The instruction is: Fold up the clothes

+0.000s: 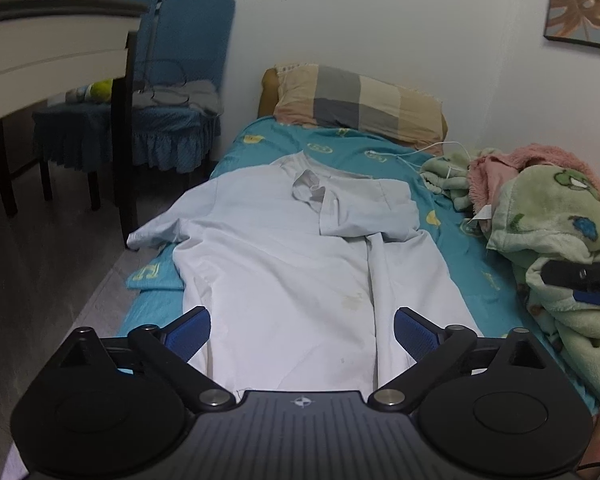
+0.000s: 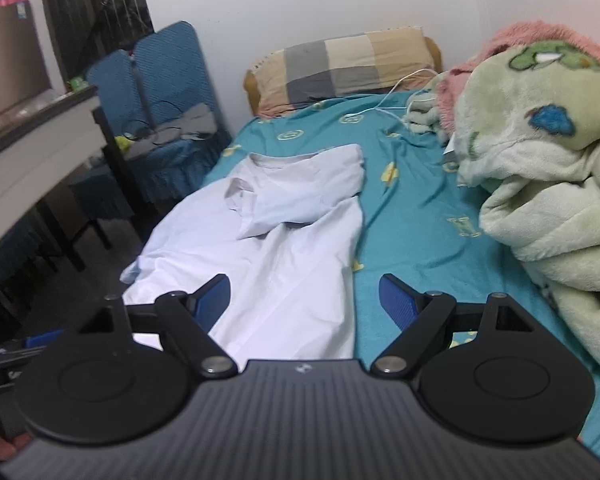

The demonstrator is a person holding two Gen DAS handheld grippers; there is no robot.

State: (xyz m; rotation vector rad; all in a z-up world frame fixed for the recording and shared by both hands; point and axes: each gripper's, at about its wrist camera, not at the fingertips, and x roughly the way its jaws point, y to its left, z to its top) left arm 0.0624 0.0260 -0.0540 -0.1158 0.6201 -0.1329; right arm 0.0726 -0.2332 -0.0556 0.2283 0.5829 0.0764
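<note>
Both grippers, left [image 1: 302, 330] & right [image 2: 305, 298], spread, empty, above shirt [image 1: 284, 264]; blanket pile [image 2: 540, 160] rt.

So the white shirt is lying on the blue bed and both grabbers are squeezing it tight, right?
Not quite. The white shirt does lie on the teal bed sheet, but neither gripper squeezes it: the left gripper and right gripper are both open, holding nothing, as each wrist view shows.

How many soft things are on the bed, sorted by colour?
White: 1, the shirt
Checked beige and grey: 1, the pillow
Green: 1, the blanket
Pink: 1, the fluffy blanket
Total: 4
</note>
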